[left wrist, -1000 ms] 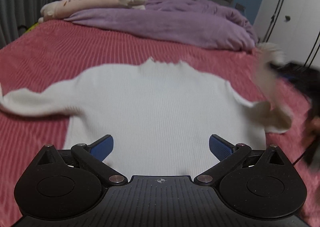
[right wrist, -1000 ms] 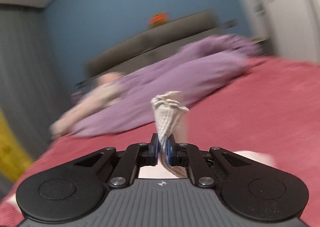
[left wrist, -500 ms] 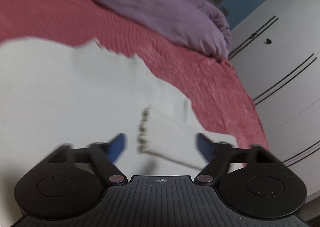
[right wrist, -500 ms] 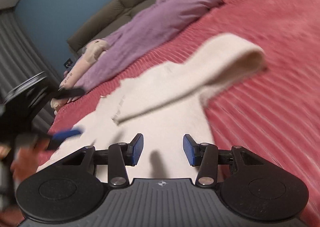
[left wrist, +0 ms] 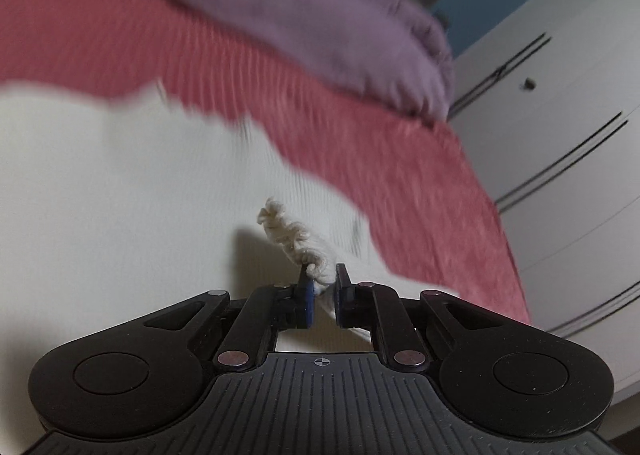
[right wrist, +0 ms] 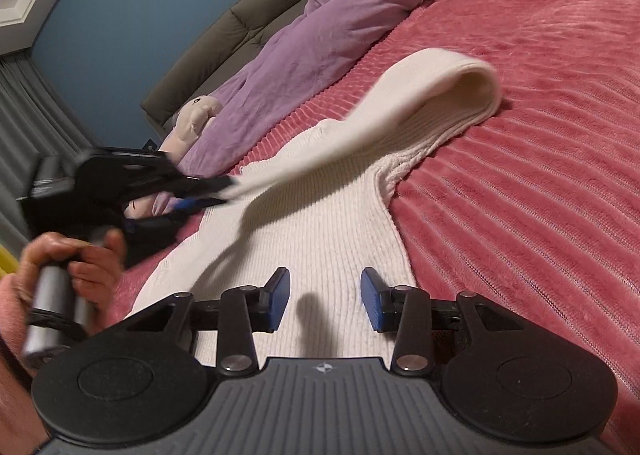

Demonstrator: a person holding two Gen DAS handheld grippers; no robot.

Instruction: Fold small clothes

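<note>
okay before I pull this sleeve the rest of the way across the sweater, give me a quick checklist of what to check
1. Left tongs shut on the sleeve cuff: ok.
2. Right tongs open, holding nothing: ok.
3. Sleeve lifted, arching over the sweater body: ok.
4. Sweater body flat on the red bedspread: ok where visible; bunched at the armpit.
5. Other sleeve already folded: cannot tell, out of view.
6. Purple duvet apart from the sweater: ok.

The sweater [right wrist: 320,223] was cream ribbed knit, matt. Under it the bedspread [right wrist: 540,159] was pink, plush, corded cloth. In the upper frame lay a soft purple duvet [right wrist: 320,35]; the right tool [right wrist: 325,301] was matt black plastic.
</note>
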